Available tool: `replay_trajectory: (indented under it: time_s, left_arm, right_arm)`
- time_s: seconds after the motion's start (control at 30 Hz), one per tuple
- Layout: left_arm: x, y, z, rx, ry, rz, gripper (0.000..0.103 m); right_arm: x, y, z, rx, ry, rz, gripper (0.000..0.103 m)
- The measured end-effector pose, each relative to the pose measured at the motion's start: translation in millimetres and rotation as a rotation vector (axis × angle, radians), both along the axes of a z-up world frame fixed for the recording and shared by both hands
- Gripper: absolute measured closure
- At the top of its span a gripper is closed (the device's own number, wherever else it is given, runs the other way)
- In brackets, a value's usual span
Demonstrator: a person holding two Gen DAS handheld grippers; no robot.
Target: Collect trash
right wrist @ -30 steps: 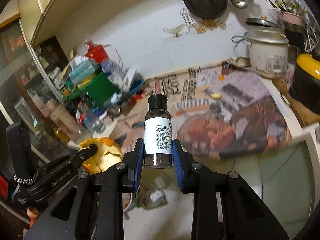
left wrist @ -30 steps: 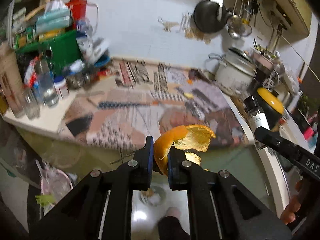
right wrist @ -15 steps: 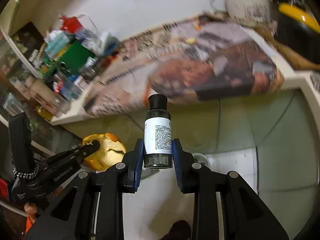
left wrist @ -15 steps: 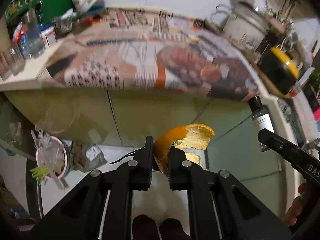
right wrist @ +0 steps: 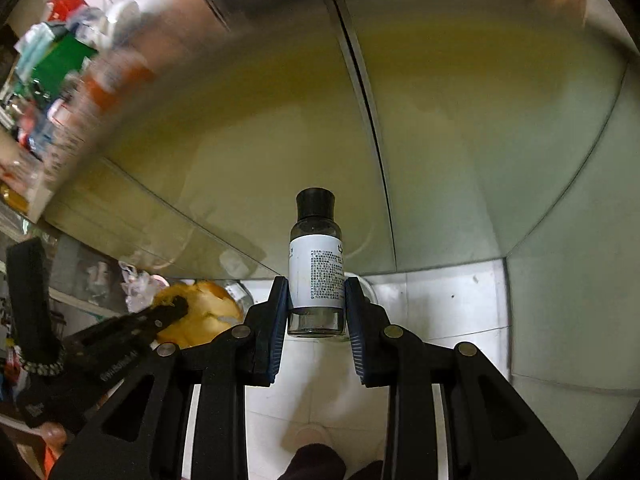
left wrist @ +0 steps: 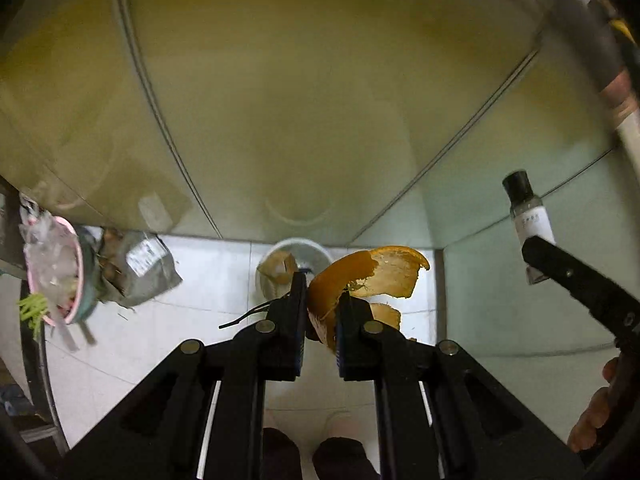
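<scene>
- The left claw point(left wrist: 322, 312) is clamped on a piece of orange peel point(left wrist: 368, 276), which sticks out past the fingertips and curls to the right
- The right claw point(right wrist: 316, 312) grips a small bottle point(right wrist: 316, 268) low on its labelled body, upright, black cap on top
- A white bin point(left wrist: 296, 260) stands on the tiled floor point(left wrist: 208, 276) against the foot of the greenish cabinet point(left wrist: 320, 100); the peel hangs just in front of the bin, seemingly above it, and the bottle is off to the bin's right
- A grey bag point(left wrist: 140, 268) and a pink bowl point(left wrist: 56, 268) of scraps lie well to the bin's left
- Likely step: carrying both items to the bin for release
- Risk: the peel is pinched at one narrow edge, so a jerk could tear it free short of the bin
- Risk: the bin's mouth looks small, so the bottle, released from the right of it, could hit the rim or miss and roll on the tiles
- Risk: both claws converging on the bin could knock together
</scene>
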State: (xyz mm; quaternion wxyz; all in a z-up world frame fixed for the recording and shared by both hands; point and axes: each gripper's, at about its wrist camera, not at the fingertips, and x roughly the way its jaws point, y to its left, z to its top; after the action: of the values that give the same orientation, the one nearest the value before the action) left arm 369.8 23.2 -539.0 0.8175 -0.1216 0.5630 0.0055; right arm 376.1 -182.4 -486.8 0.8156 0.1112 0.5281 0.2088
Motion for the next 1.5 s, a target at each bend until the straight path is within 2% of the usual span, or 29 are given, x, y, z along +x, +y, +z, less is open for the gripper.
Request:
replay_trajectory:
  time_s: [0.07,0.27,0.4,0.57,0.63,0.7,0.8,0.9,1.0,1.07,1.17,1.27,1.4,1.5]
  left_arm:
    - [7,0,-43,-0.006,0.03,-0.007,0.092]
    - [25,5,-142,-0.048,0.081,-0.003,0.092]
    - [35,10,-189,-0.045,0.095,-0.006,0.092]
    - [43,13,-225,-0.065,0.1,-0.01,0.09]
    - [46,13,-234,-0.076,0.101,-0.014,0.084]
    - [47,13,-239,-0.077,0.1,-0.016,0.072]
    - [48,15,-238,-0.072,0.08,-0.013,0.067]
    - [50,17,-234,-0.08,0.08,-0.008,0.067]
    - [47,19,-211,-0.062,0.08,-0.003,0.067]
    - [42,20,-189,-0.049,0.077,0.0,0.067]
    - [30,21,-134,-0.033,0.061,0.005,0.067]
    - [15,18,-62,-0.012,0.021,0.011,0.067]
    - [-8,11,52,0.022,-0.07,0.02,0.067]
    - [-32,1,156,0.047,-0.168,0.022,0.067]
  right_arm:
    - [5,8,-28,-0.001,0.009,0.013,0.077]
    - [17,36,-110,-0.012,0.026,0.076,0.077]
    - [29,50,-144,-0.02,0.026,0.109,0.077]
    - [36,60,-178,-0.027,0.033,0.121,0.076]
    - [39,64,-186,-0.027,0.039,0.132,0.076]
    - [43,66,-191,-0.029,0.066,0.137,0.073]
    - [46,70,-196,-0.042,0.075,0.135,0.073]
    - [45,67,-190,-0.048,0.077,0.131,0.073]
    - [42,63,-174,-0.066,0.078,0.132,0.073]
    - [38,59,-151,-0.082,0.073,0.135,0.073]
    - [31,52,-104,-0.098,0.053,0.135,0.073]
    - [20,41,-42,-0.107,0.013,0.129,0.073]
    - [0,18,61,-0.093,-0.061,0.108,0.073]
    - [-20,-6,152,-0.068,-0.136,0.089,0.073]
